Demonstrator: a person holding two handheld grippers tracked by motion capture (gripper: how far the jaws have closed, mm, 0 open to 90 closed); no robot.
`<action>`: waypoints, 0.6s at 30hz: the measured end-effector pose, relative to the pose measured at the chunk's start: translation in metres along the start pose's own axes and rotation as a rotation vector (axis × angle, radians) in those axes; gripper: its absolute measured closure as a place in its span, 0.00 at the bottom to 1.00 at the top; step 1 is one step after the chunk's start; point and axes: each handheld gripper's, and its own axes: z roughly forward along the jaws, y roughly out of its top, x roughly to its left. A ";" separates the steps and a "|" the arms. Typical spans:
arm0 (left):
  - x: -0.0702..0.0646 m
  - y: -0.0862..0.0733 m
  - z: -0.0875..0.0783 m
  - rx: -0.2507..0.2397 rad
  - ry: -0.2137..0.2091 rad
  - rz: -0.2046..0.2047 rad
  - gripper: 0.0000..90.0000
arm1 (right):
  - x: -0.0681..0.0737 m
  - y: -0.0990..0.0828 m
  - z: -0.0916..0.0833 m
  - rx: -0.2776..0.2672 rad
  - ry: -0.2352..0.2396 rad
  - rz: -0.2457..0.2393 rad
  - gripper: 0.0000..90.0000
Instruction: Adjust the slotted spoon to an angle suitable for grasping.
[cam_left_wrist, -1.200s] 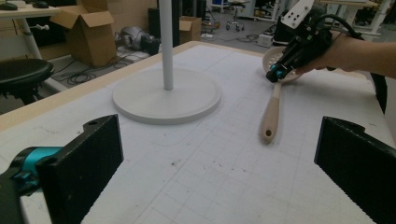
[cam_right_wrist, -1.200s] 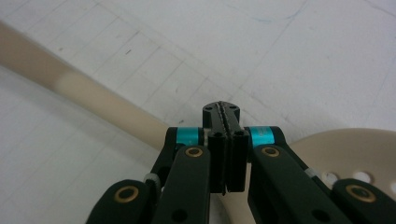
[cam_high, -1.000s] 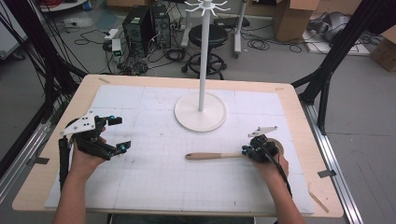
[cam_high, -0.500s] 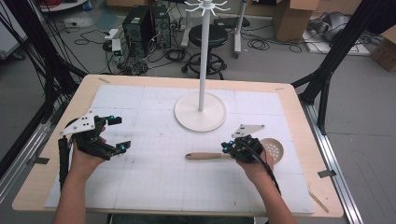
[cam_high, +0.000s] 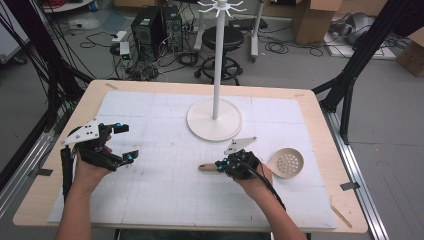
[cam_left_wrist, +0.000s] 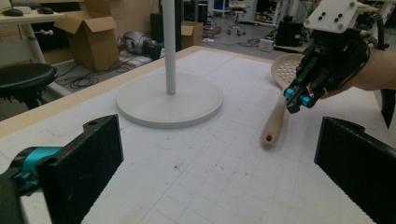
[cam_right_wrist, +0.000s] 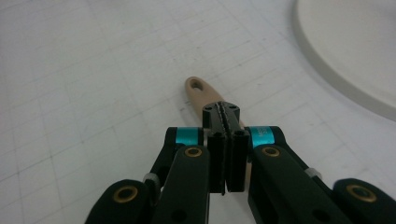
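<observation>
While your right gripper (cam_high: 221, 164) hovers clenched, empty, over the spoon (cam_high: 286, 162) handle | left gripper (cam_high: 122, 143) released, parked clear | spoon lies flat near stand (cam_high: 215, 119), presumably for hanging

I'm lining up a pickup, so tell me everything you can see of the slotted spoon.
The slotted spoon is pale wood-coloured, with a round bowl full of small holes and a straight handle ending in a hanging hole. It lies flat on the white gridded mat, bowl toward the table's right edge, near the stand's base. The right gripper, jaws shut, is over its handle; contact can't be told.
</observation>
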 end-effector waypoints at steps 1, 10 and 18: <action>0.000 0.000 0.000 0.001 -0.001 0.001 0.02 | 0.001 0.000 0.003 0.006 0.012 -0.007 1.00; 0.000 0.000 0.000 0.003 -0.001 0.002 0.02 | 0.001 0.000 0.032 0.094 -0.008 -0.018 1.00; 0.000 0.000 0.001 0.004 -0.002 0.002 0.02 | -0.014 0.001 0.039 0.057 -0.034 0.037 1.00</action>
